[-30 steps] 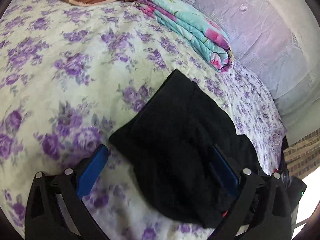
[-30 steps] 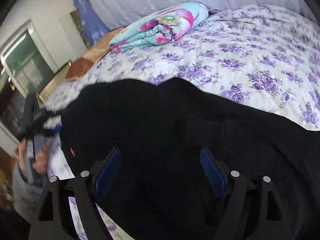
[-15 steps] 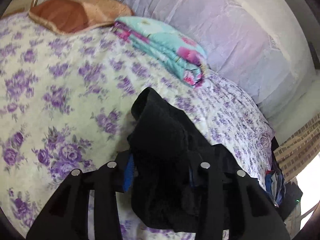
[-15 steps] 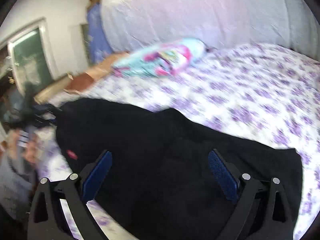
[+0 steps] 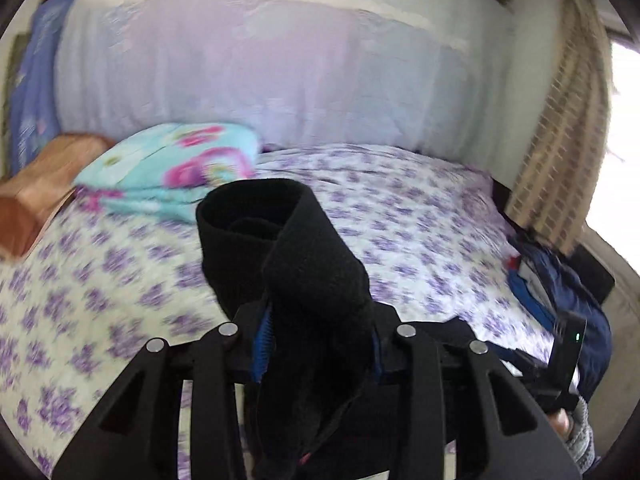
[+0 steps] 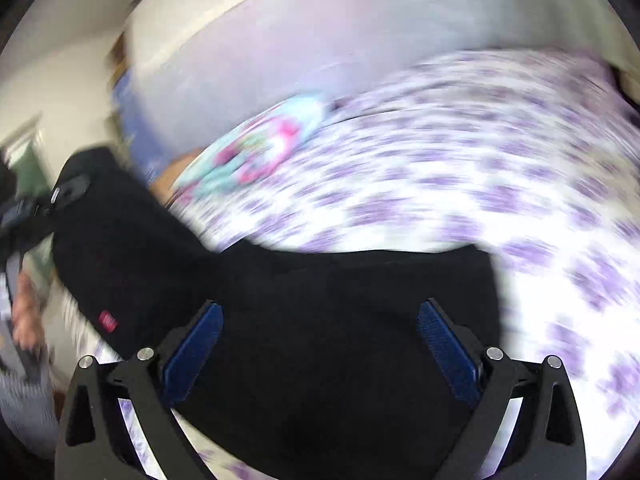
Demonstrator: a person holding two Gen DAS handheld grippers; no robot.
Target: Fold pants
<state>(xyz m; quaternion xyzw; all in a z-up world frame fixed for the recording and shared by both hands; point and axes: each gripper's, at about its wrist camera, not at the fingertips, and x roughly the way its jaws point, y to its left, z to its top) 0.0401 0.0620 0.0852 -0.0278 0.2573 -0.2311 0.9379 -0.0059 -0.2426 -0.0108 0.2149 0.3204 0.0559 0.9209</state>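
Observation:
The black pants [image 5: 304, 276] are pinched between my left gripper's blue pads; the left gripper [image 5: 316, 344] is shut on them and holds one end lifted above the purple-flowered bed [image 5: 400, 216]. In the right wrist view the pants [image 6: 320, 320] stretch from the lifted end at the left down across the bed [image 6: 520, 184]. My right gripper [image 6: 320, 336] is open, its blue pads spread wide just above the black cloth, holding nothing. The right view is motion-blurred.
A folded turquoise floral blanket [image 5: 172, 172] and an orange-brown pillow [image 5: 44, 184] lie at the head of the bed by the pale headboard [image 5: 280, 72]. A blue bag [image 5: 560, 292] sits off the bed's right side near a curtain [image 5: 560, 140].
My left gripper closed on the pants and lifted that end off the bed. My right gripper stayed open and swung fast over the cloth.

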